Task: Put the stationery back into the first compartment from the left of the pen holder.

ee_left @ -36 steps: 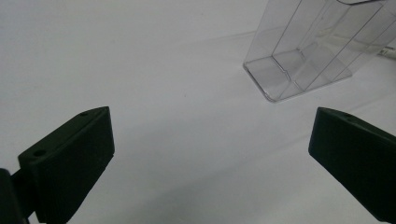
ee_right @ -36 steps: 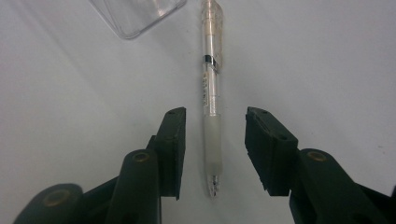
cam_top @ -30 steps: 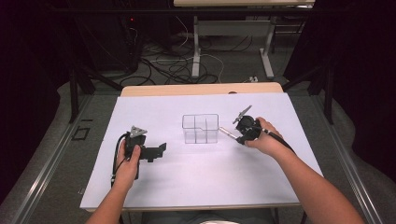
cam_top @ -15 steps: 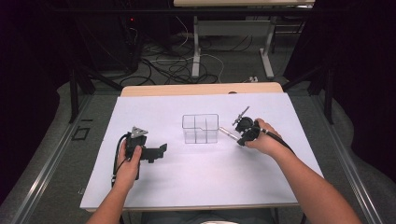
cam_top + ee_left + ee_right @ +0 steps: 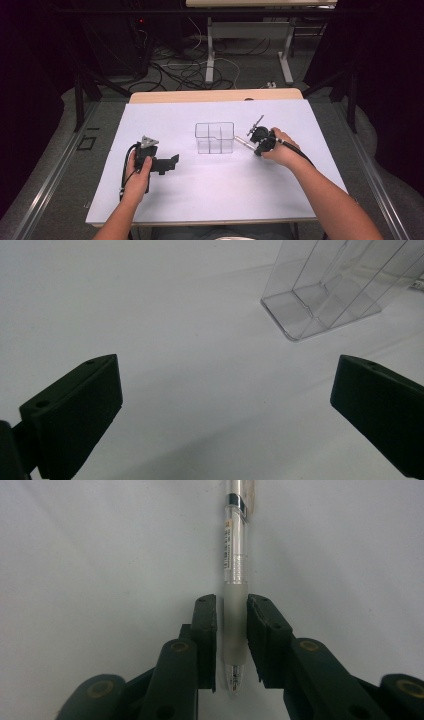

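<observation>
A white-covered table (image 5: 210, 200) is seen from above, with a clear plastic organizer (image 5: 214, 137) standing upright near the middle. The organizer is split into compartments by see-through dividers, and nothing can be made out inside them.

The left gripper (image 5: 170, 163) is held low over the sheet by the left hand (image 5: 137, 172), well off to the left of the organizer and a bit nearer the person. Its jaws are spread wide with nothing between them; in the left gripper view (image 5: 225, 405) only bare white surface lies in the gap, and the organizer (image 5: 340, 285) is seen further out, up and to the right. A grey three-cornered plate sits on top of this gripper and a black cable loops down past the wrist.

The right gripper (image 5: 248, 142) is held by the right hand (image 5: 280, 150) just to the right of the organizer. A clear-barrelled pen (image 5: 235, 580) is pinched between its jaws, caught at the frosted grip section, with the writing tip pointing back toward the gripper body (image 5: 233, 630) and the rest of the barrel sticking out ahead. From above, the pen (image 5: 242, 141) is seen as a short pale stick pointing toward the organizer's right wall, close to it; whether it touches can't be told. The pen looks to be held just over the sheet, roughly level.
</observation>
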A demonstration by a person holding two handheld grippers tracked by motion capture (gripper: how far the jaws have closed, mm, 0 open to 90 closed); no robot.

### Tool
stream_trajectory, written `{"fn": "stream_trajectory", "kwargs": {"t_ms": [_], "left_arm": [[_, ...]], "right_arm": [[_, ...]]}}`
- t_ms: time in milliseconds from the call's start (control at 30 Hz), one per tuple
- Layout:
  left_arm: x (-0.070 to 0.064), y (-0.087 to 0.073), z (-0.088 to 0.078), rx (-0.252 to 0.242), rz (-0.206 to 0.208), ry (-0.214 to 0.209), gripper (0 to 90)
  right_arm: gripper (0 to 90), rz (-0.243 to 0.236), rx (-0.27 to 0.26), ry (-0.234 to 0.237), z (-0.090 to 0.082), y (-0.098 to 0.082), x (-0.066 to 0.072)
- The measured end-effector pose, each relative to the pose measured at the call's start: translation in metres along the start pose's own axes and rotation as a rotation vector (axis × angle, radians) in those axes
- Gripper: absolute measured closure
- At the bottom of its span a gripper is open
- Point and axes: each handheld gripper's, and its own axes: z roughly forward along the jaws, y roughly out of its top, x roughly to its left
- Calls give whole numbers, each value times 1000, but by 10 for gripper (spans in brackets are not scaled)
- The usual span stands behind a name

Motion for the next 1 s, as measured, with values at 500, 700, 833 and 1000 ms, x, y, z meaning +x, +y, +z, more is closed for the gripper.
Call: {"fn": "stream_trajectory", "kwargs": {"t_ms": [500, 700, 833, 1000], "left_arm": [[0, 0, 0, 6, 3, -2, 3], [0, 0, 0, 6, 3, -2, 3], [0, 0, 1, 7, 2, -4, 3], [0, 0, 0, 4, 0, -4, 3]], "right_arm": [[803, 15, 19, -44, -1, 1, 2], [804, 47, 42, -30, -4, -2, 0], [804, 85, 4, -26, -8, -7, -1], [805, 105, -51, -5, -12, -15, -2]]}}
